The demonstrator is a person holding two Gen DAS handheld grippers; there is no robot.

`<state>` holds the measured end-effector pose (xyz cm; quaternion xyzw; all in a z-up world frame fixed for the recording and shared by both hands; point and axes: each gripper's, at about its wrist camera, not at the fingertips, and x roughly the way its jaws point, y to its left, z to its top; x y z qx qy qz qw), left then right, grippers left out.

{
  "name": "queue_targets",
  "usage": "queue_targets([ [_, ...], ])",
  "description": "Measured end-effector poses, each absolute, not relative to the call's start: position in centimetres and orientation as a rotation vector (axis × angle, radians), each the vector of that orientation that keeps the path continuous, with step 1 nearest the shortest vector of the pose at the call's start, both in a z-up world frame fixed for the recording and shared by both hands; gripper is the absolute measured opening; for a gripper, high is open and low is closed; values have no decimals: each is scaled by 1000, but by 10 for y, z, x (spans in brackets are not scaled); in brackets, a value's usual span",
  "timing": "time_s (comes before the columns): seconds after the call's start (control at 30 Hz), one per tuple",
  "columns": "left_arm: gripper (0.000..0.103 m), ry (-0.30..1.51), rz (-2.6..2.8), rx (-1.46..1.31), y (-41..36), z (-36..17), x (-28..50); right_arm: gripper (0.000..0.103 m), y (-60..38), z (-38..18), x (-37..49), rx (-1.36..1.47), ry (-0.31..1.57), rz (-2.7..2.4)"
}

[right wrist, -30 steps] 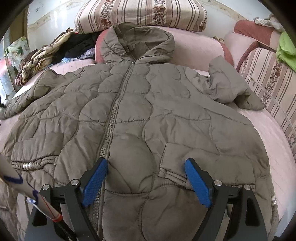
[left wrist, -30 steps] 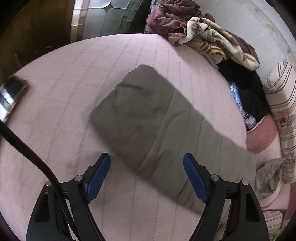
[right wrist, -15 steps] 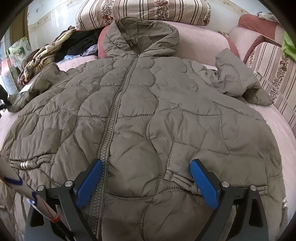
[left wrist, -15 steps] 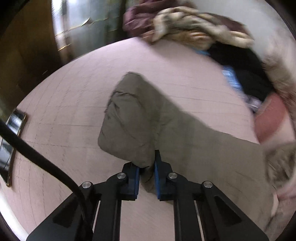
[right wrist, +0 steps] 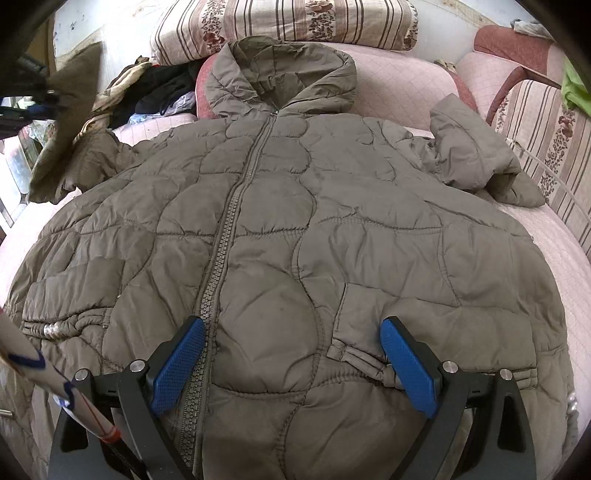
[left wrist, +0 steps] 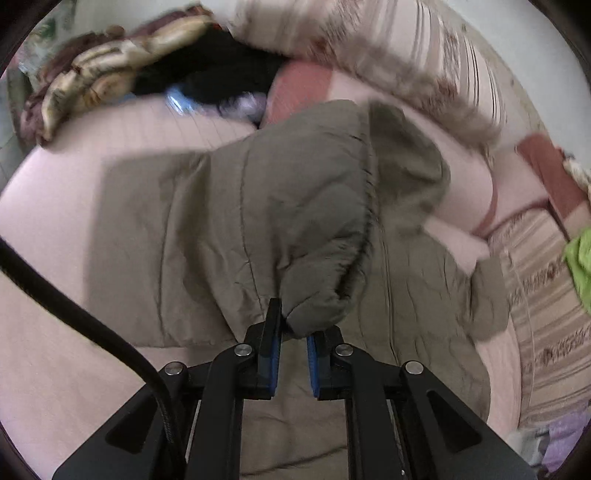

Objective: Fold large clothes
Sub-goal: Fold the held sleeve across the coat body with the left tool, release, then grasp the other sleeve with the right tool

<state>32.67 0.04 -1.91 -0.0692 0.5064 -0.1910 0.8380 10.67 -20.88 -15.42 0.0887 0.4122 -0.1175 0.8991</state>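
Pink quilted bed cover (right wrist: pixel 406 81) carries the olive-green quilted hooded puffer jacket (right wrist: pixel 295 229), laid flat front-up, zipped, hood toward the striped floral pillow (right wrist: pixel 288 18). Pile of loose dark and patterned clothes (right wrist: pixel 155 88) sits left of the hood. Jacket's right-side sleeve (right wrist: pixel 476 155) lies crumpled beside the body. Left sleeve (left wrist: pixel 295 206) is lifted off the bed; left gripper (left wrist: pixel 293 343) is clenched on its cuff. Right gripper (right wrist: pixel 291 363) is released, jaws wide, hovering over the hem with the zipper (right wrist: pixel 221 258) just inside its left finger.
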Motion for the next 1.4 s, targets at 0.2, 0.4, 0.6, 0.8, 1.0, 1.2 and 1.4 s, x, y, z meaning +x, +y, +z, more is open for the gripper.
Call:
queue_targets([
  [0.2,32,1192,-405,-186,-14,-68,290,98,-209,-154,106,194,851,-239],
  [0.4,65,1052,-349,-187,16,-49,218,98,-209,-154,106,195,850,-238],
  [0.6,70,823,-21,-35,59,-50,184,98,-206,-154,109,169,869,-254],
  [0.8,70,885,57,-88,103,-68,200,91,-192,-122,117,101,933,-256],
  [1.0,70,992,23,-292,146,-79,221,91,-156,-58,159,197,855,-59],
  [1.2,70,1042,16,-447,175,-88,232,91,-130,-79,277,381,983,76],
  [1.4,70,1062,23,-517,188,-95,239,93,-126,-134,352,756,1058,112],
])
